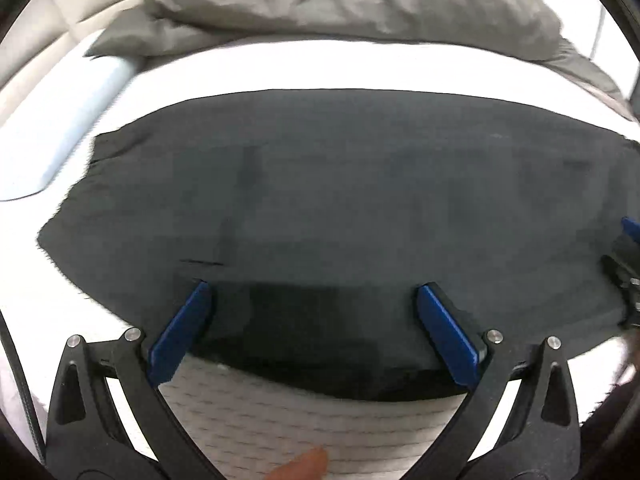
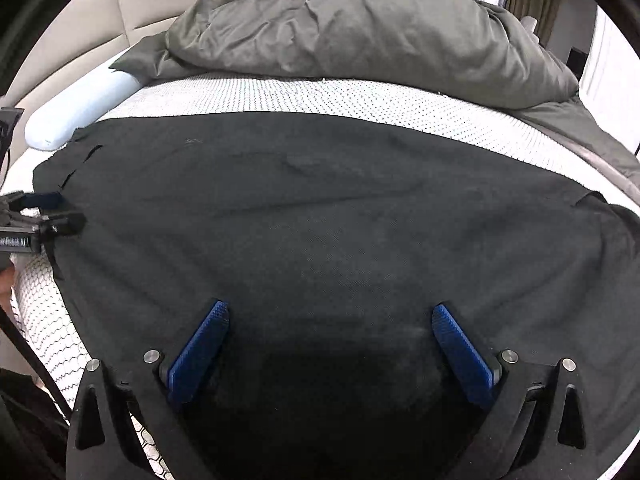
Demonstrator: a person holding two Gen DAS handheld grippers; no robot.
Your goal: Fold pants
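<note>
Both grippers gape wide, gripping nothing. The left gripper (image 1: 312, 292) hangs over the near edge of the pants (image 1: 340, 192), its blue fingers (image 1: 184, 328) just above the cloth. The right gripper (image 2: 330, 312) hovers over the middle of the dark pants, which lie flat across the mattress (image 2: 320, 92), a grey duvet (image 2: 360, 28) beyond.

I see a white quilted mattress (image 2: 360, 96) — black pants (image 2: 320, 216) spread flat at centre frame, grey duvet (image 2: 360, 32) heaped along the top, pale-blue bolster (image 2: 80, 108) upper left.
</note>
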